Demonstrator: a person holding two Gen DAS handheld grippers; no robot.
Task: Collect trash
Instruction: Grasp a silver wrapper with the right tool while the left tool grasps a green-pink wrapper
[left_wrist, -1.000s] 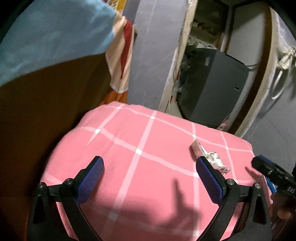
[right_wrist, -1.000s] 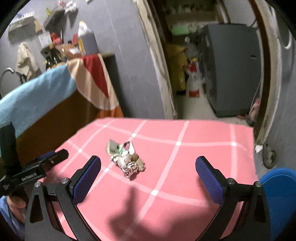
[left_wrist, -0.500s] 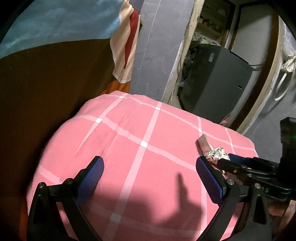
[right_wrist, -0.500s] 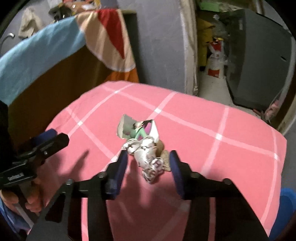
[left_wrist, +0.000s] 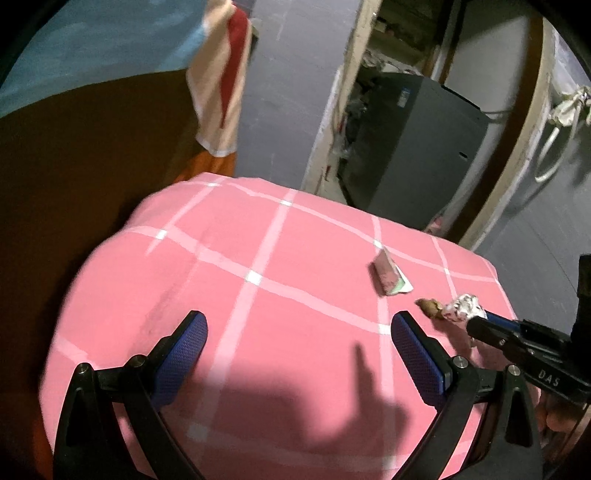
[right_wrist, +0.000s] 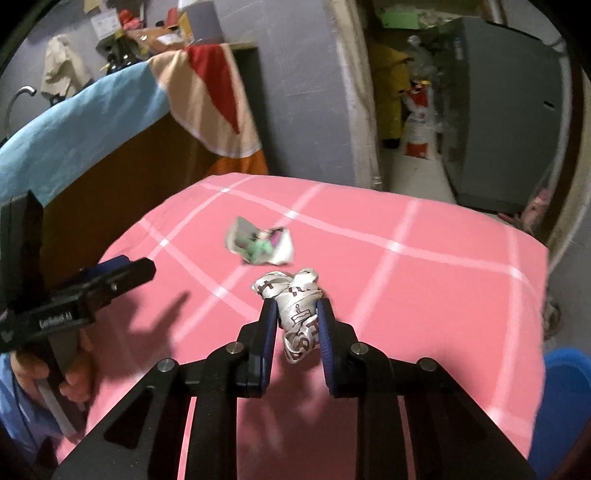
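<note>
- Right now the right gripper (right_wrist: 295, 325) has its jaws nearly closed on a crumpled white printed paper wrapper (right_wrist: 295, 306), held just above the pink checked cloth surface (right_wrist: 406, 295).
- Beyond it, at about eleven o'clock from those jaws, lies a torn green-and-white paper scrap (right_wrist: 262, 247), long axis running roughly left to right.
- Nearby a small brown crumb (left_wrist: 428, 305) rests on the cloth.
- Left gripper (left_wrist: 295, 350) hangs wide open, holding nothing; the right looks nearer to the scrap.
- A blue bin (right_wrist: 565, 406) sits at four o'clock.

Ahead of my left hand-held gripper (left_wrist: 297, 350) the pink tabletop (left_wrist: 229, 332) lies open; a torn wrapper (left_wrist: 389, 277) sits right.
</note>
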